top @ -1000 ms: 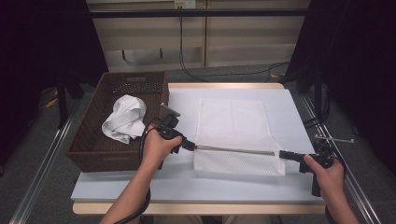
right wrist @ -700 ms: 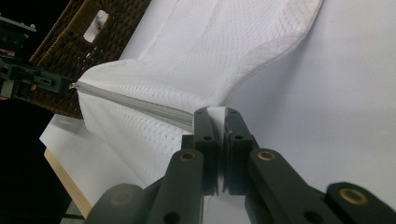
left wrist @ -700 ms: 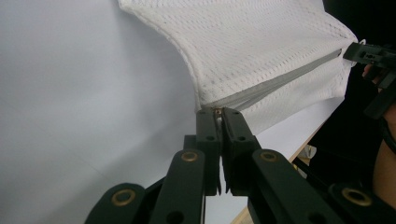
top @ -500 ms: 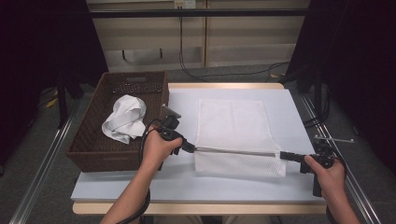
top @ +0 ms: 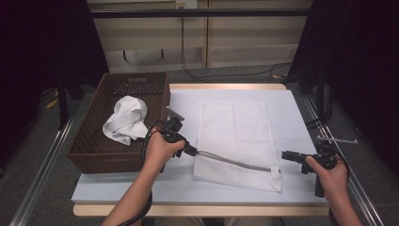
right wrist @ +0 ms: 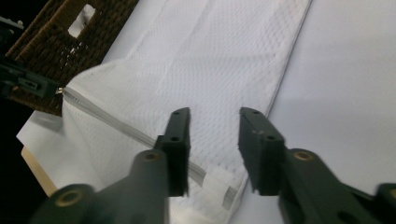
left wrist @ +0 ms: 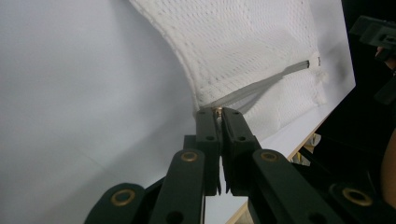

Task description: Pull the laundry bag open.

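**A:** So what's on the white-topped desk (top: 291, 108) here? I see a white mesh laundry bag (top: 235, 136) lying flat in the middle, running from near the far edge down toward the near edge.

**B:** Yep, and there's a grey zipper (top: 235, 161) running across it close to its near end, slanting a bit from left to right. The left hand-held gripper (top: 192, 151) is right at the zipper's left end. In the left gripper view its jaws are pinched together on the small brass zipper pull (left wrist: 217, 110), at the bag's left corner, and the mesh bulges up a little there.

**A:** And the right one?

**B:** The right hand-held gripper (top: 285, 155) is near the desk's right edge, just off the bag's near right corner, pointing left at it. Not touching anything. In the right gripper view the jaws are parted, nothing between them, with the bag's corner and the zipper's end just beyond them.

**A:** What's the brown thing at the left?

**B:** A dark brown woven wicker basket (top: 94, 150) along the desk's left edge, with a crumpled white cloth (top: 126, 120) in it. The left hand (top: 160, 149) is right beside the basket's near right corner.
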